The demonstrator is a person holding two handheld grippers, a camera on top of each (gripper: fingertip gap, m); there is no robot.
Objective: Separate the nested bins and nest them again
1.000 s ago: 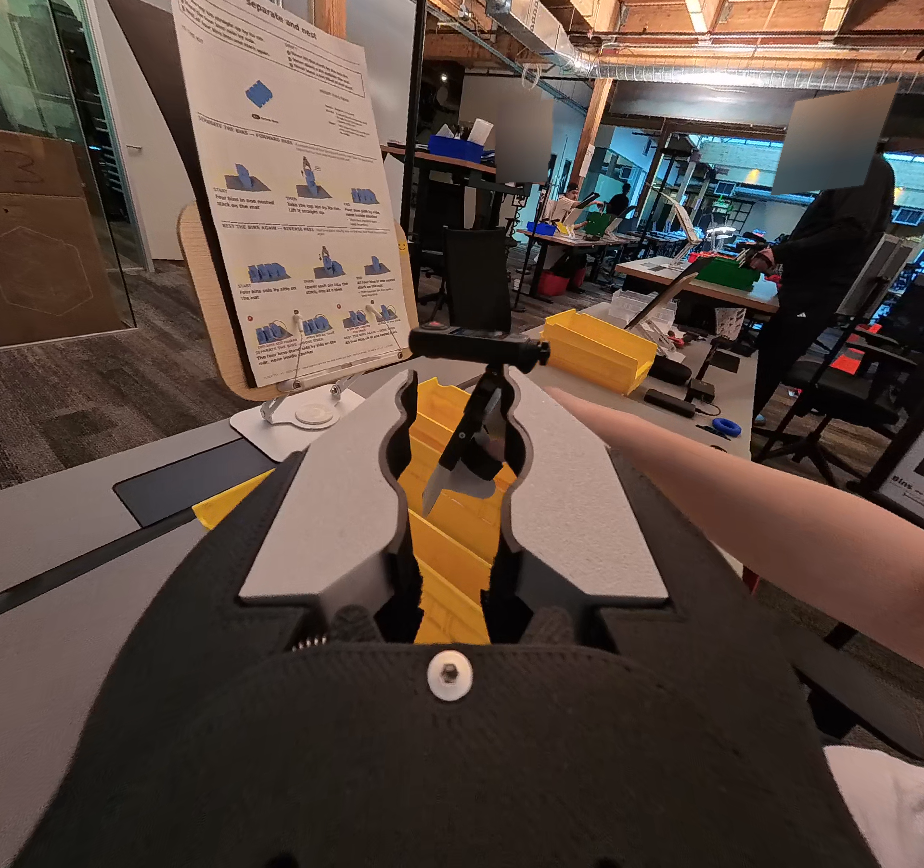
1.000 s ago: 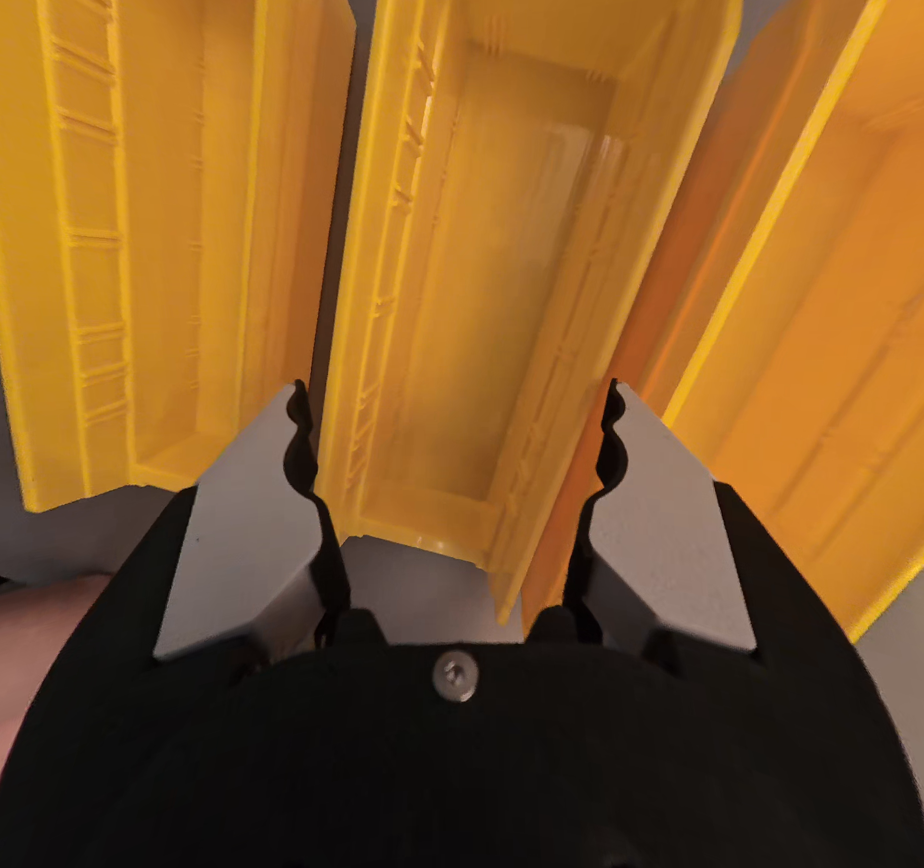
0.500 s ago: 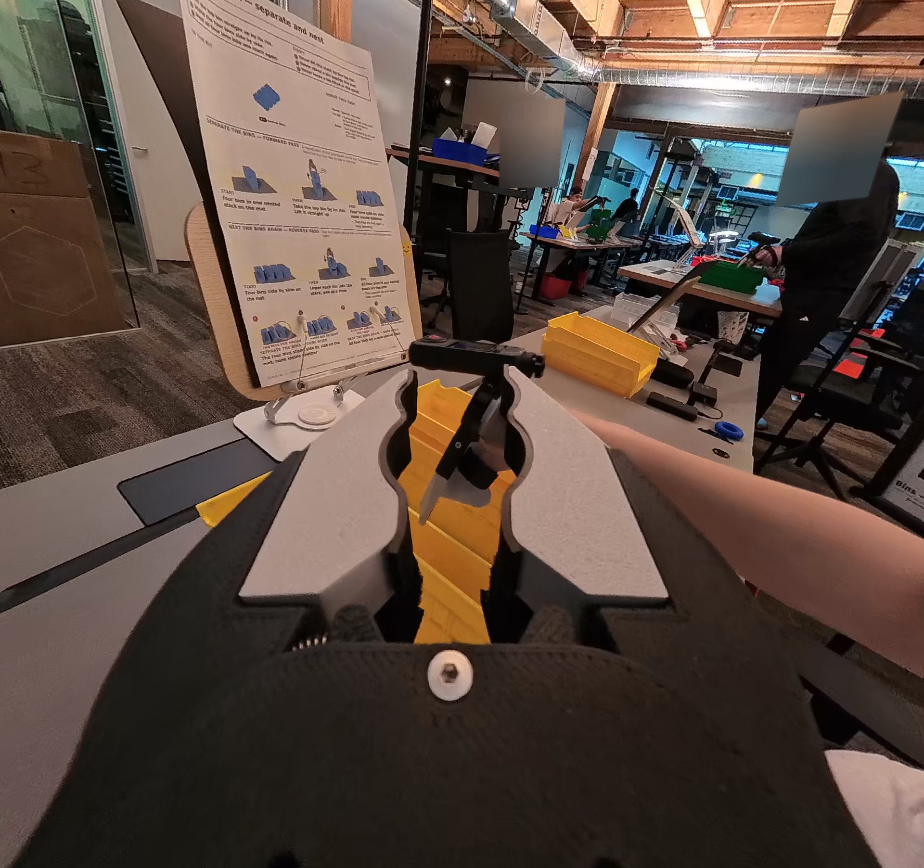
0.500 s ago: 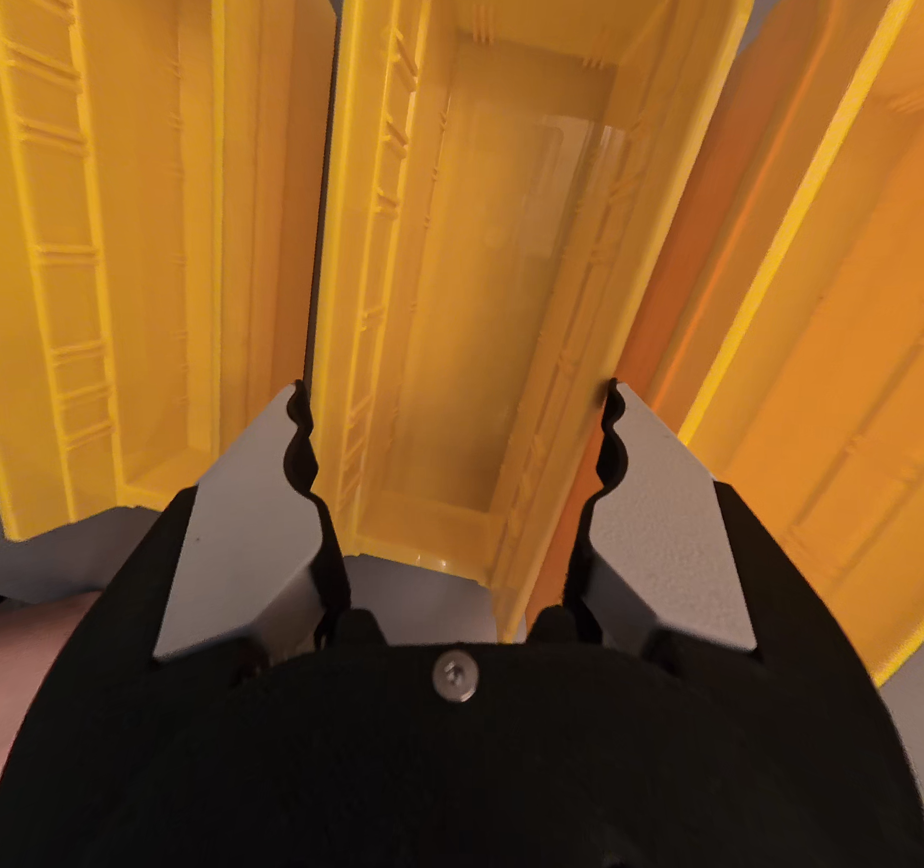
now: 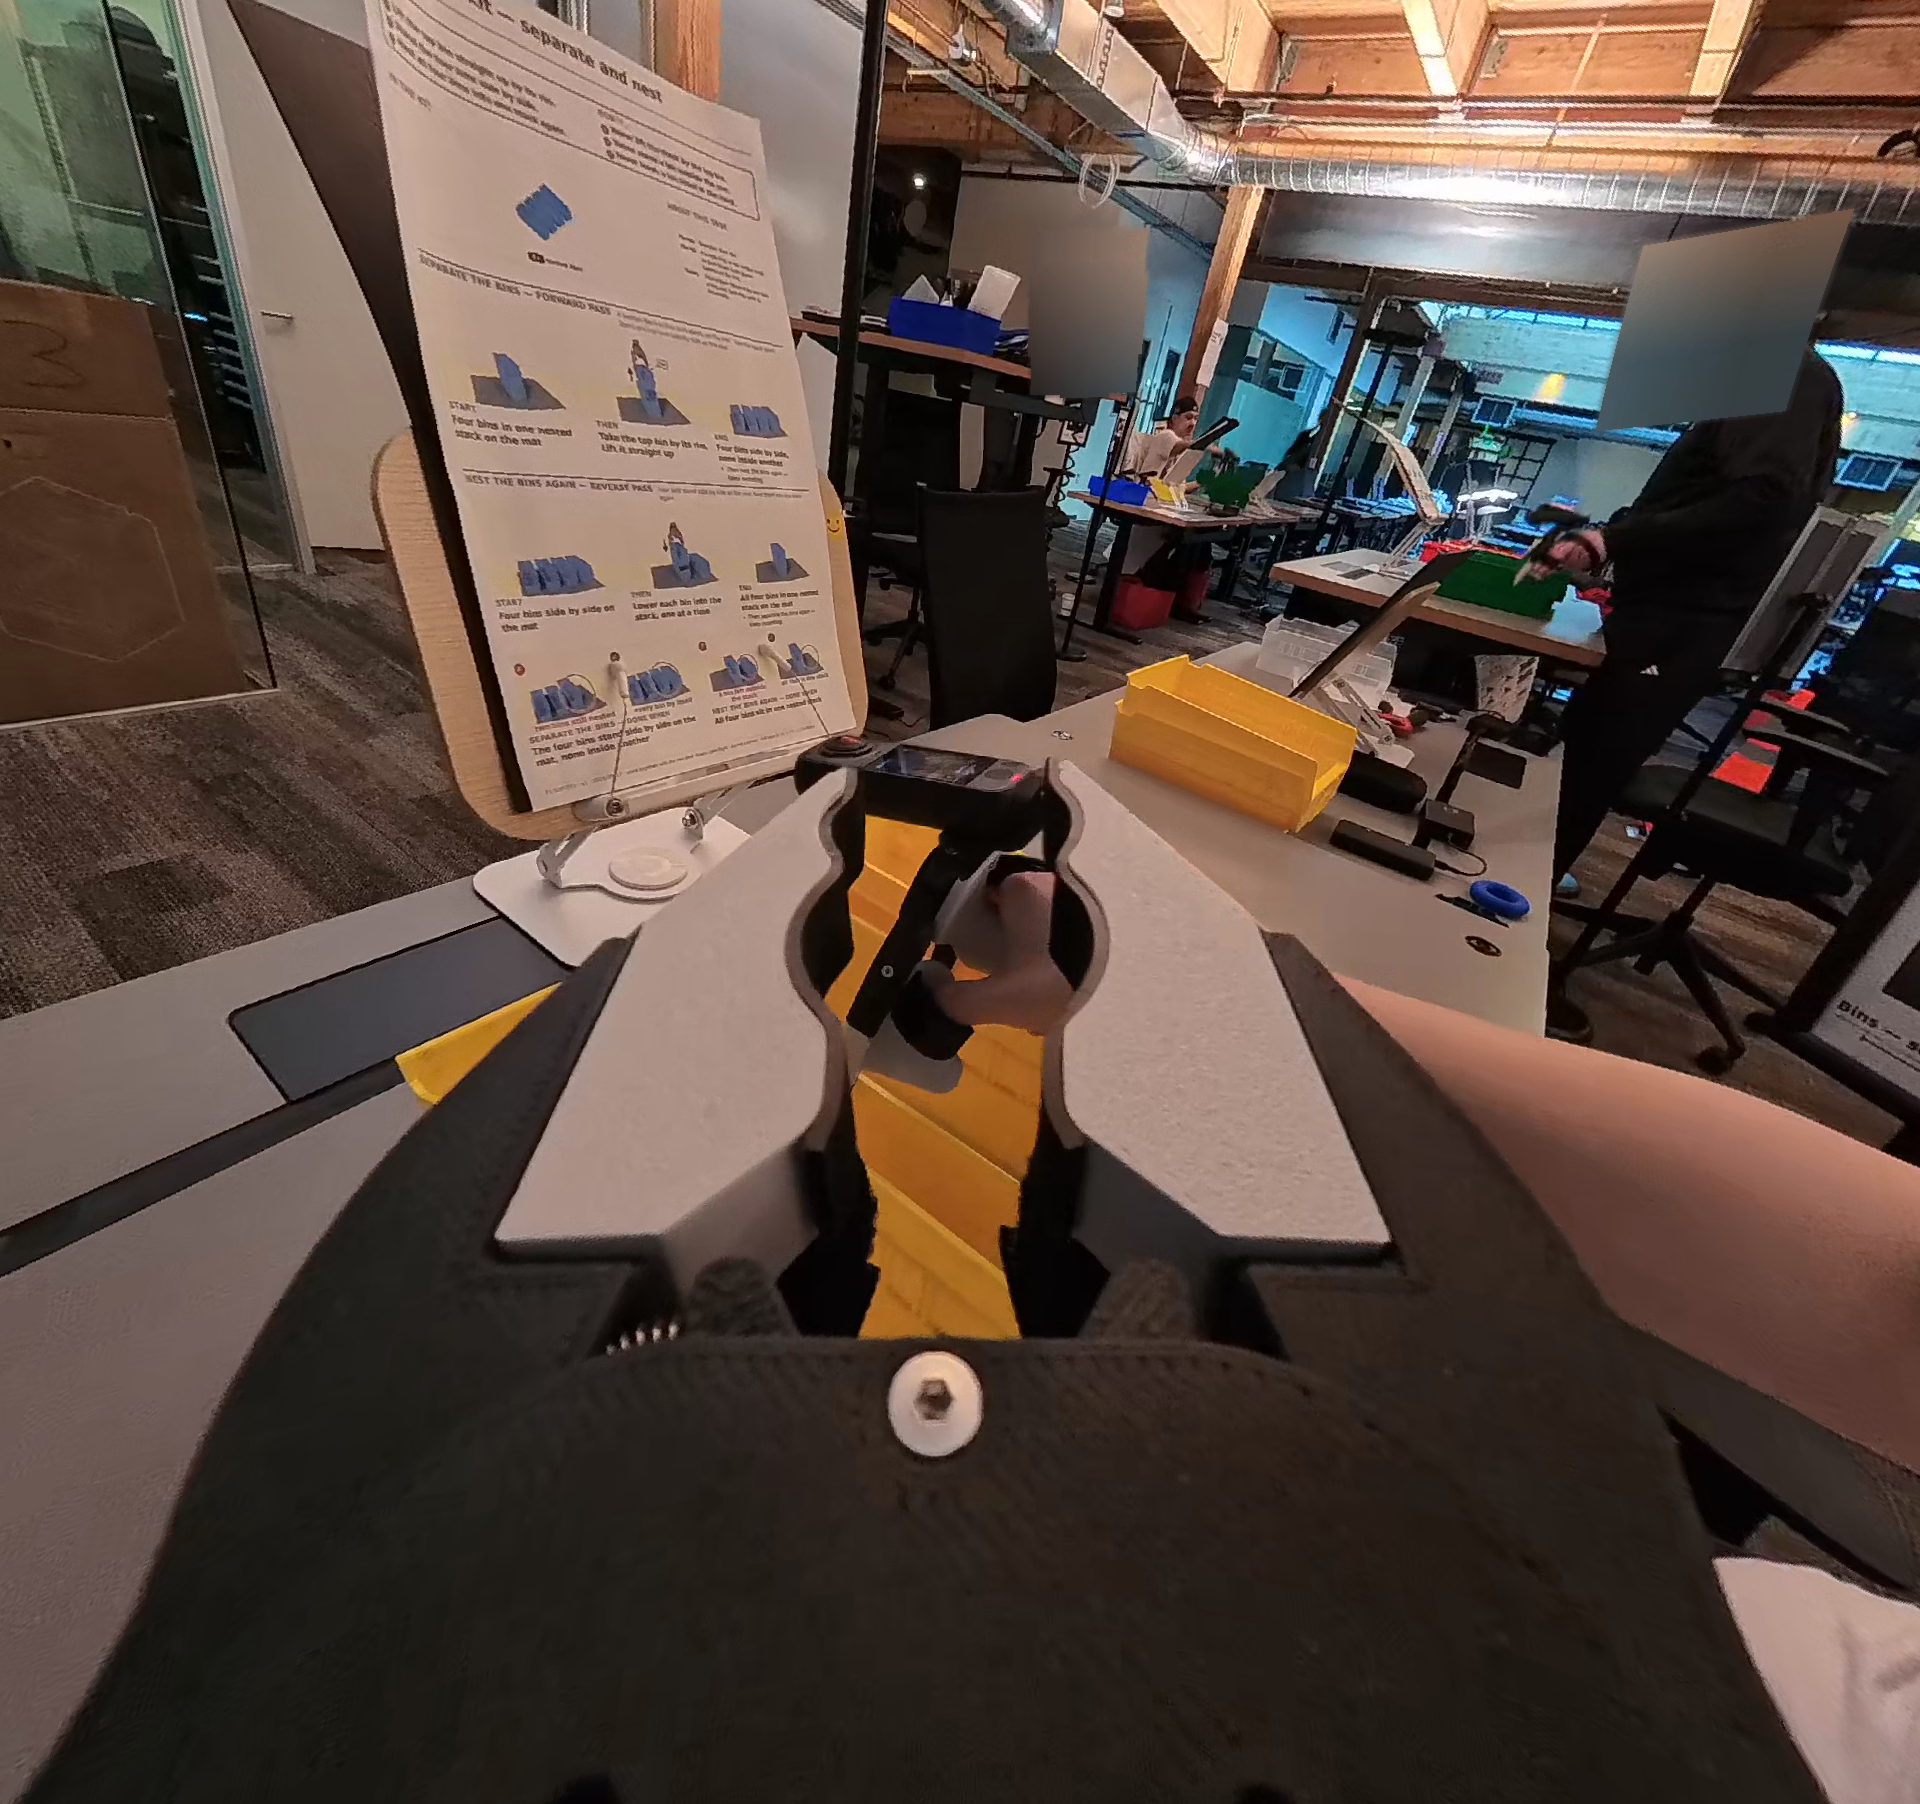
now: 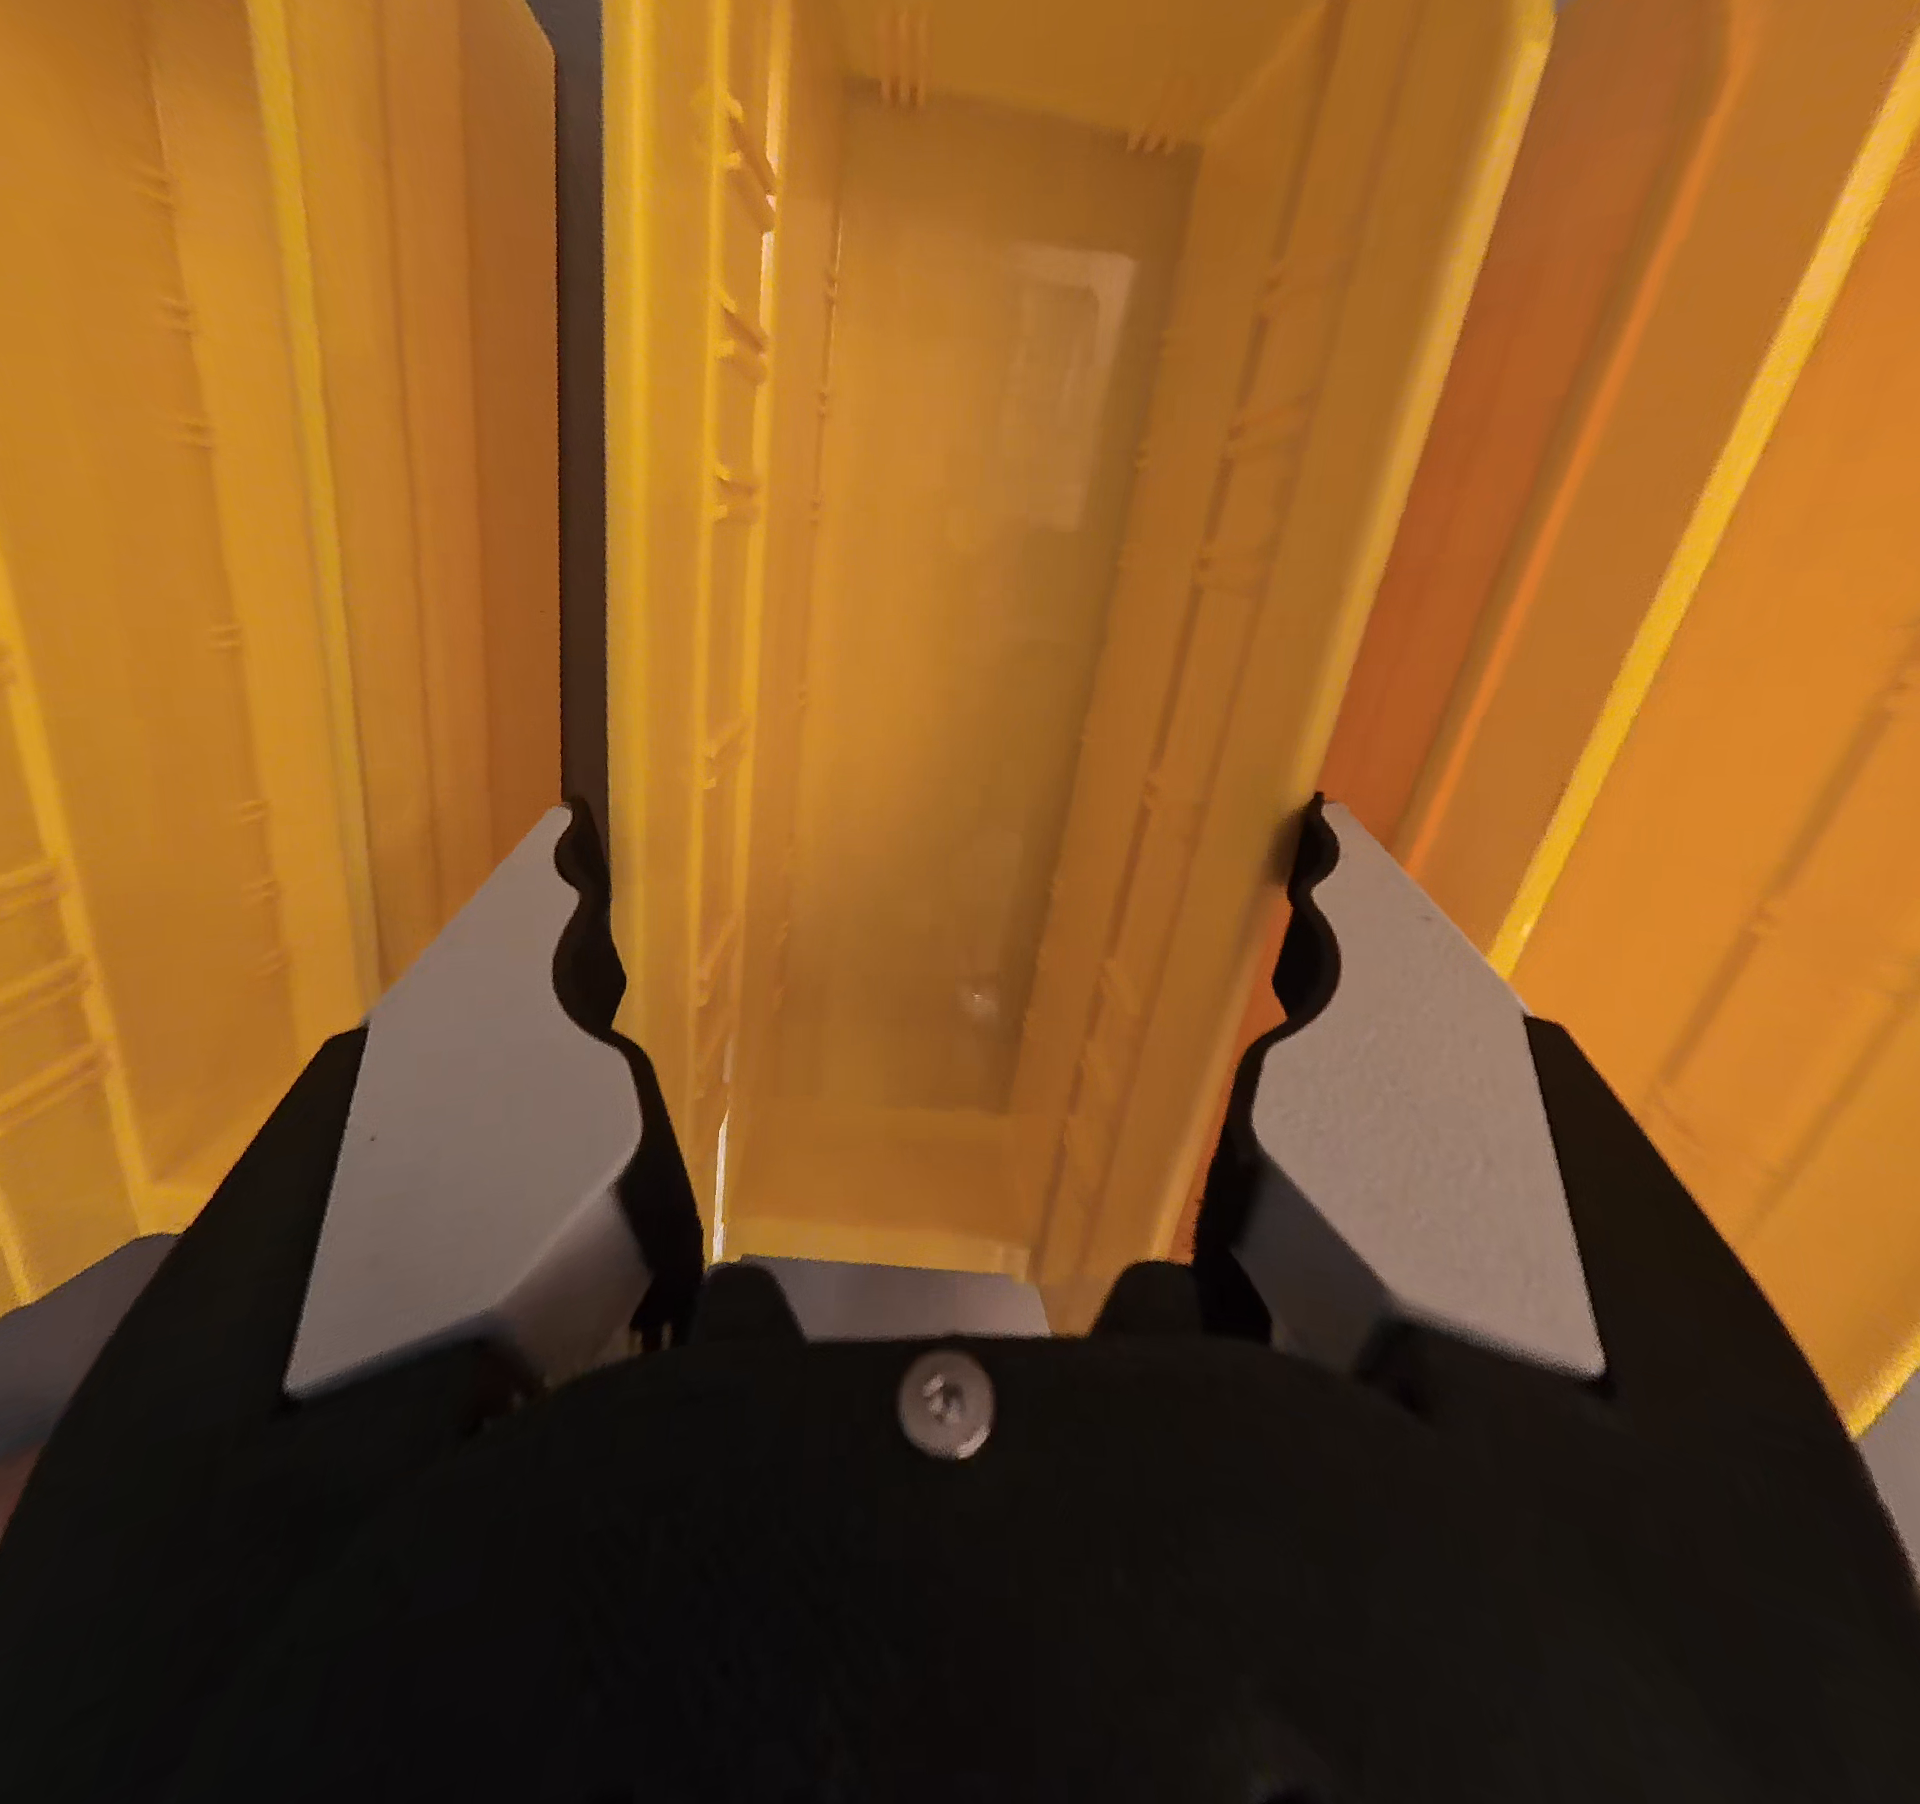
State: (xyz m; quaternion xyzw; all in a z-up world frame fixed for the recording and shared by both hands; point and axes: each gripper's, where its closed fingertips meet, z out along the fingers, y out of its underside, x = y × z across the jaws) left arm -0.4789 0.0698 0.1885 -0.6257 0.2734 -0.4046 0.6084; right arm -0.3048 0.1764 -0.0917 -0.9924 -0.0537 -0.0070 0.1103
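Open-plan workshop, timber ceiling, smooth grey table (image 5: 1351, 881). Ribbed yellow plastic bins (image 6: 997, 611) lie side by side; right gripper (image 6: 945, 824) spread wide around the middle one, left gripper (image 5: 940, 809) narrow, gripping nothing.

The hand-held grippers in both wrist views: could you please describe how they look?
Each hand-held gripper, left and right, has a black textured body with one silver screw, and two pale grey wedge-shaped fingers with wavy black inner edges. The forearm is bare.

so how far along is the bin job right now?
Separation looks done: three yellow bins lie side by side, left, middle, right. In hand: the right gripper straddles the middle bin, jaws wide, no clear grip yet. The left gripper holds nothing. Left: re-nesting.
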